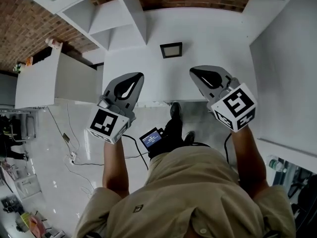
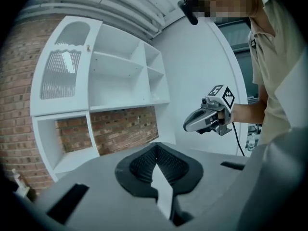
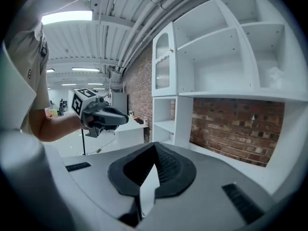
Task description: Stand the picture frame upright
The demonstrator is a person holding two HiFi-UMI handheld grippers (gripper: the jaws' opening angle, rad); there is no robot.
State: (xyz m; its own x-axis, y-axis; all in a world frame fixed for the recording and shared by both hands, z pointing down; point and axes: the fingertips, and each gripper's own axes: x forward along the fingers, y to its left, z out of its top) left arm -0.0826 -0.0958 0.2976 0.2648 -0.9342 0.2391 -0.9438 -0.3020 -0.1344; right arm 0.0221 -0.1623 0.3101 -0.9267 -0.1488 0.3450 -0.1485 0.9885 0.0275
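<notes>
Though closed right up, grip nothing: so for the left gripper (image 1: 137,77) and the right gripper (image 1: 194,72) alike, with only air and the far shelving (image 2: 120,76) beyond each shut nose in the two gripper views. Hang side by side and well apart, noses dipped a little below level, above the near edge of the white counter (image 1: 218,33), touching nothing. Leave the picture frame (image 1: 171,49) alone on that counter, farther back, between the two noses and clear of both. Cannot tell from so steep an angle whether lying flat or propped on end; fits a reach yet to go in for a flat frame, or a draw-back from one already stood up. Bids no sure move without a clearer read of that lean. Behind the grippers, left forearm (image 1: 115,165) and right forearm (image 1: 246,157) raised, elbows bent, at much the same height
</notes>
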